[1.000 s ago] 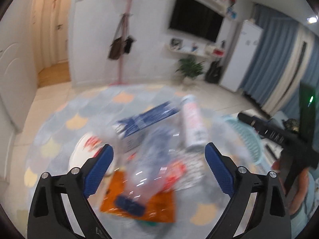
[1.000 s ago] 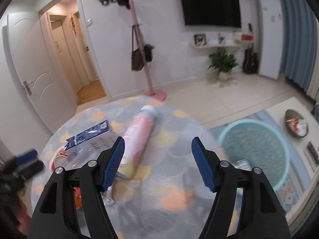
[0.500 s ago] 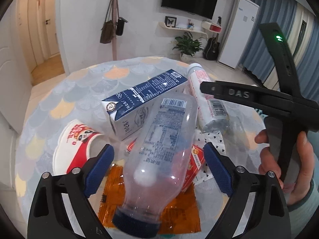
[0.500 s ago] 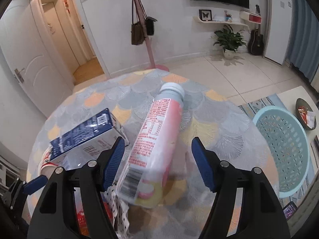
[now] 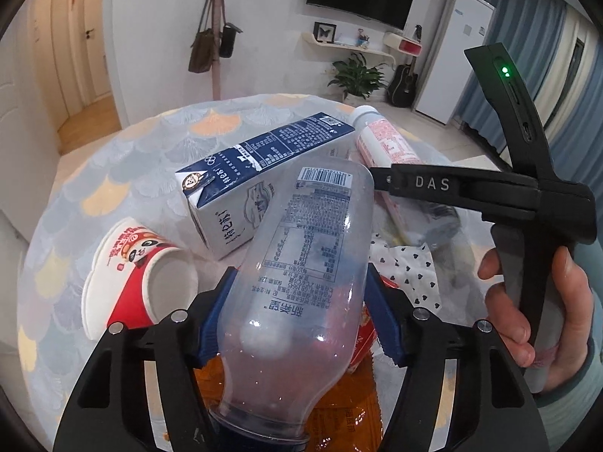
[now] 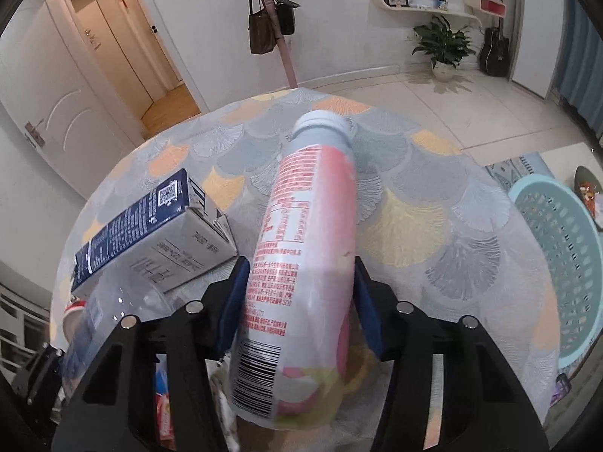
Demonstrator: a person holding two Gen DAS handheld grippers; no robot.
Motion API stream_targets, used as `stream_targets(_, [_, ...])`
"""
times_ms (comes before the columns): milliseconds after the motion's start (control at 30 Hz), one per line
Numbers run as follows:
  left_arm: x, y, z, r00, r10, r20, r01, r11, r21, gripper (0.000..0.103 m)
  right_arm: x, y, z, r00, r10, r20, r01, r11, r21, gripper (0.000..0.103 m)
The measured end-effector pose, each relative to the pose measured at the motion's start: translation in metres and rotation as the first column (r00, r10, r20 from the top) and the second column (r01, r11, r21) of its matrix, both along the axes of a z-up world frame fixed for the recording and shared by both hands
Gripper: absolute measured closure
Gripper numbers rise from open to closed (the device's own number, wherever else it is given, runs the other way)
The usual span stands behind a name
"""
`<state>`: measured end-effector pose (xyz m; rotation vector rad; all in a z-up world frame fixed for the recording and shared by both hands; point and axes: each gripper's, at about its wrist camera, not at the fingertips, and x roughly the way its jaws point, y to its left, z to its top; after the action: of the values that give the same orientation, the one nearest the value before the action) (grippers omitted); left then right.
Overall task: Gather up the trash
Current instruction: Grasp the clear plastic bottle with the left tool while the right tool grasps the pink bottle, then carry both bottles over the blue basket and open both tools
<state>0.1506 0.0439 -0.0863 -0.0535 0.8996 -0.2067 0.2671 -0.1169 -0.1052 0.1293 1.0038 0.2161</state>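
The left gripper (image 5: 297, 312) is closing on a clear bottle (image 5: 301, 282) lying against the milk carton (image 5: 260, 173). The right gripper (image 6: 299, 303) is closing around the pink bottle (image 6: 305, 263) just beside that carton, with open tablecloth (image 6: 433, 233) stretching toward the basket (image 6: 565, 263) beyond the table edge.

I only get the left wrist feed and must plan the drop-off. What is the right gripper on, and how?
Observer: The right gripper has the pink-and-white bottle between its blue pads. The jaws are closing, with the pads at the bottle's sides.
Operator: Which end faces the gripper?
Observer: The barcode end. The white cap points away.
Operator: Any bin nearby?
Observer: Yes, a light blue basket stands on the floor past the table, at the right of that view.
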Motion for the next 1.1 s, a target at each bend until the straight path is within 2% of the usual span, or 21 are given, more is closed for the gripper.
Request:
stream_targets(133, [-0.01, -0.011, 0.009, 0.999, -0.012, 0.046, 0.01, 0.999, 0.044, 0.045, -0.009, -0.013, 0.004, 1.0, -0.011, 0.014, 0.011, 1.0, 0.015, 0.056])
stream_targets(467, [-0.018, -0.032, 0.042, 0.989, -0.065, 0.136, 0.061, 0.997, 0.036, 0.046, -0.033, -0.064, 0.033, 0.997, -0.061, 0.057, 0.057, 0.996, 0.075, 0.057])
stream_targets(733, [-0.013, -0.067, 0.065, 0.977, -0.105, 0.184, 0.104, 0.994, 0.017, 0.046, -0.059, -0.122, 0.068, 0.975, -0.165, 0.146, 0.147, 0.981, 0.125, 0.057])
stream_targets(933, [0.002, -0.12, 0.079, 0.963, -0.171, 0.208, 0.16, 0.985, 0.07, 0.046, -0.069, -0.174, 0.083, 0.947, -0.251, 0.198, 0.232, 0.966, 0.118, 0.057])
stream_targets(1100, [0.026, -0.174, 0.079, 0.953, -0.239, 0.186, 0.232, 0.971, 0.058, 0.046, -0.068, -0.222, 0.075, 0.926, -0.33, 0.184, 0.313, 0.942, 0.118, 0.057])
